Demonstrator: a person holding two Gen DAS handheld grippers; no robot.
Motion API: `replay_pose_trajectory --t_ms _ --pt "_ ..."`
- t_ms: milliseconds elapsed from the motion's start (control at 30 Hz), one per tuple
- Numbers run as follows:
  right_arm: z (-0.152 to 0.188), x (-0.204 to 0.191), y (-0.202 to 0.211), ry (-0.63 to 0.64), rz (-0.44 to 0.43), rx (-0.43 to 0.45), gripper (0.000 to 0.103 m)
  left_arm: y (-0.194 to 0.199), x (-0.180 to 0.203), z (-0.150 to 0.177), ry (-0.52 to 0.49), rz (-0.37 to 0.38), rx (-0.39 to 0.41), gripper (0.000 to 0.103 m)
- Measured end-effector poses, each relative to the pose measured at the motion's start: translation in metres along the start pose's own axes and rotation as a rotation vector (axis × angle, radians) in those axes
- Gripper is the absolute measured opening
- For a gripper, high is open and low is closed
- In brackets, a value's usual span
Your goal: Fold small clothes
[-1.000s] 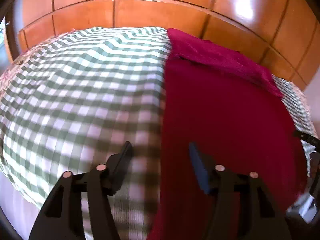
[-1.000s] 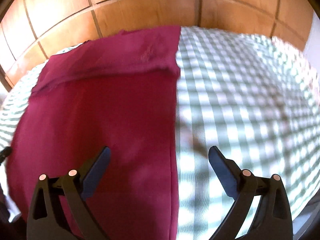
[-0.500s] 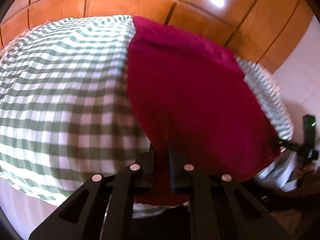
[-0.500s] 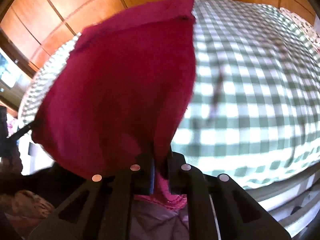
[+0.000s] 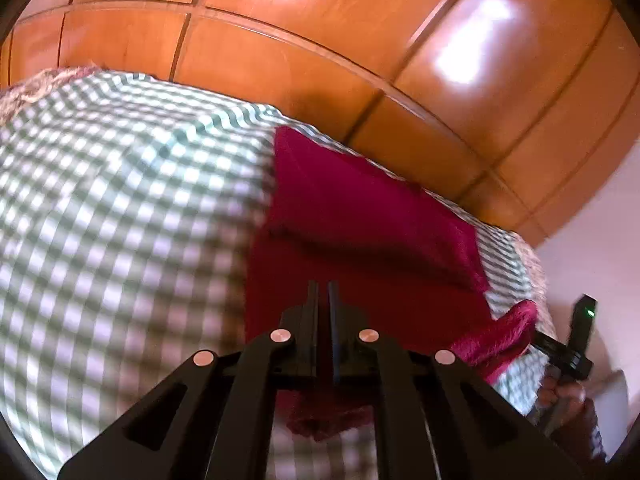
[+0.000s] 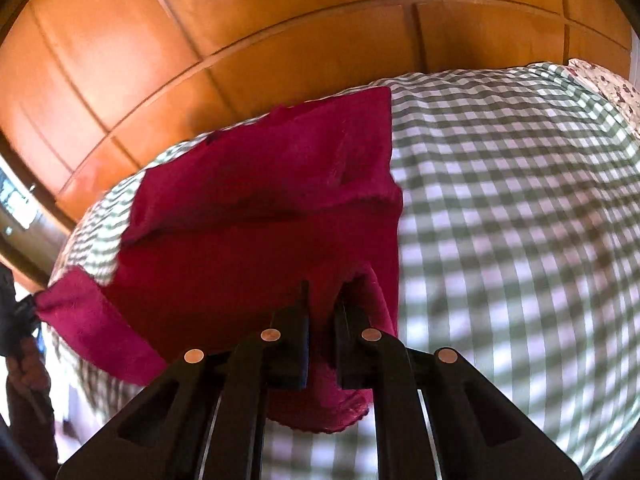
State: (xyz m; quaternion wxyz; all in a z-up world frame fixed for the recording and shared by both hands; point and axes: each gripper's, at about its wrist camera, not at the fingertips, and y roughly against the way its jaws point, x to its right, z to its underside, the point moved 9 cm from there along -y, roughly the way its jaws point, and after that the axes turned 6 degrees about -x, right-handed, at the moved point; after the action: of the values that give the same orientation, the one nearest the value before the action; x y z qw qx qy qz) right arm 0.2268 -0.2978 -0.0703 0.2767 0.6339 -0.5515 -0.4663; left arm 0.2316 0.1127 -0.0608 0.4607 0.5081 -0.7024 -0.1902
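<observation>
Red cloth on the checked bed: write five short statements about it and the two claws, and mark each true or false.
1. The left claw is shut on the red cloth. True.
2. The right claw hangs open above the cloth. False: it is shut on a bunched fold of the cloth's near edge.
3. The cloth lies on a green and white checked cover. True.
4. The cloth lies in one flat layer. False: a folded layer lies across its far end and the near edge is lifted.
5. A blue tiled wall stands behind the bed. False: glossy wooden panels stand there.
</observation>
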Motion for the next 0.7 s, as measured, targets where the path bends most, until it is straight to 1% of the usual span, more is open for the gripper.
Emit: replay_pose_trajectory --t_ms 33,67,100,133,167,200,233,267,300,333,433,500,567,600,633,667,700 --pt "-0.004 0.001 -0.004 -0.010 -0.003 -0.002 0.008 -0.007 -0.003 -0.006 0.007 -0.020 -0.001 0.006" --pt "-0.013 0.004 -0.009 -0.023 0.005 0.002 0.008 -0.017 -0.011 -0.013 0.028 -0.063 -0.006 0.016" --pt "-0.018 0.005 -0.011 -0.029 0.005 0.004 0.015 -0.026 -0.015 -0.020 0.046 -0.085 -0.016 0.023" --pt "-0.022 0.006 -0.013 -0.041 -0.005 0.005 0.030 -0.031 -0.025 -0.023 0.083 -0.090 -0.021 0.042" --pt "-0.023 0.008 -0.013 -0.056 -0.014 0.011 0.041 -0.030 -0.033 -0.023 0.118 -0.081 -0.018 0.056" --pt "-0.025 0.011 -0.010 -0.073 -0.017 0.026 0.078 -0.029 -0.042 -0.022 0.149 -0.070 -0.013 0.057" --pt "-0.027 0.018 -0.006 -0.093 0.003 0.053 0.093 -0.026 -0.050 -0.018 0.171 -0.062 -0.012 0.058" --pt "-0.026 0.027 0.003 -0.122 0.010 0.092 0.093 -0.022 -0.057 -0.011 0.182 -0.053 -0.017 0.058" --pt "-0.023 0.033 0.006 -0.137 -0.001 0.096 0.093 -0.019 -0.062 -0.002 0.185 -0.044 -0.021 0.058" --pt "-0.019 0.039 0.009 -0.152 -0.009 0.090 0.093 -0.015 -0.064 0.007 0.179 -0.037 -0.025 0.058" --pt "0.008 0.054 0.018 -0.181 -0.010 0.070 0.093 -0.006 -0.060 0.040 0.109 -0.008 -0.052 0.060" --pt "0.031 0.053 0.020 -0.167 -0.027 0.043 0.093 -0.006 -0.050 0.063 0.060 0.015 -0.077 0.060" --pt "0.047 0.048 0.014 -0.130 -0.016 0.021 0.093 -0.014 -0.043 0.076 0.012 0.008 -0.104 0.059" --pt "0.051 0.045 0.010 -0.113 -0.010 0.012 0.090 -0.017 -0.040 0.079 -0.005 -0.004 -0.104 0.059" --pt "0.054 0.041 0.002 -0.096 0.000 0.004 0.078 -0.020 -0.035 0.079 -0.019 -0.017 -0.100 0.051" --pt "0.054 0.037 -0.003 -0.085 0.006 -0.001 0.071 -0.024 -0.029 0.079 -0.034 -0.016 -0.102 0.037" --pt "0.053 0.034 -0.011 -0.067 0.026 -0.005 0.057 -0.027 -0.024 0.078 -0.051 -0.030 -0.111 0.034"
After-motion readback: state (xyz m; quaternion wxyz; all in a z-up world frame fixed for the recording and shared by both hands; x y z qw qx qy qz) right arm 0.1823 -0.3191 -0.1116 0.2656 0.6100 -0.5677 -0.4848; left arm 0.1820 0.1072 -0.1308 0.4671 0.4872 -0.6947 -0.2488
